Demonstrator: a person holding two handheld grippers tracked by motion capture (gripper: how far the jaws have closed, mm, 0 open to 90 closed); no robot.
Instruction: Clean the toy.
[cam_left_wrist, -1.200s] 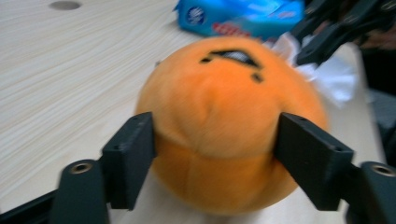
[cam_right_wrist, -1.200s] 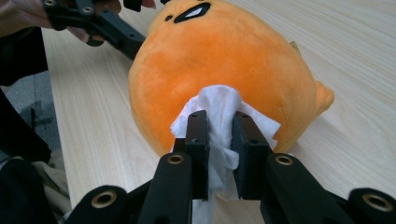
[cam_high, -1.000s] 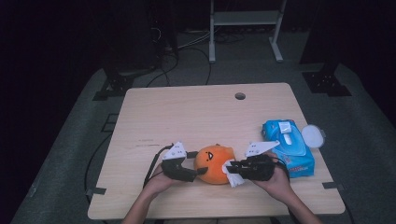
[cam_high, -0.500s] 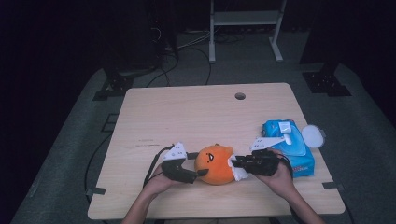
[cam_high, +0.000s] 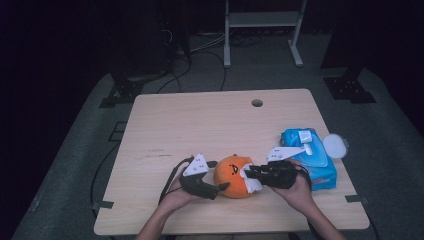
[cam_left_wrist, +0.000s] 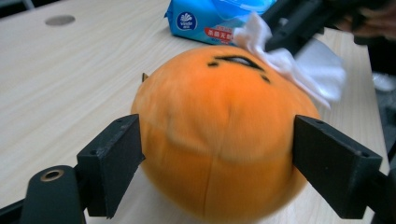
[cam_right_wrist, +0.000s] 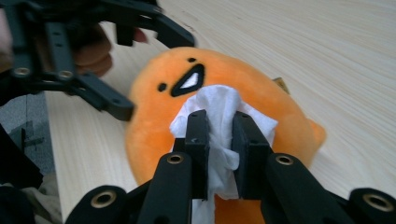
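A pale wooden table (cam_high: 210, 125) lit in an otherwise dark room.

The table has a light wood-grain top with rounded corners and a small round hole (cam_high: 257, 103) near its far edge. It stands on a grey carpeted floor (cam_high: 80, 150) that fades into deep shadow at the sides and back. Beyond the far edge, black cables (cam_high: 200, 47) trail across the floor. A white metal frame (cam_high: 262, 20) with two legs stands at the back, and dark stand bases (cam_high: 127, 90) sit on the floor at the far left and far right. Light falls mainly on the tabletop.
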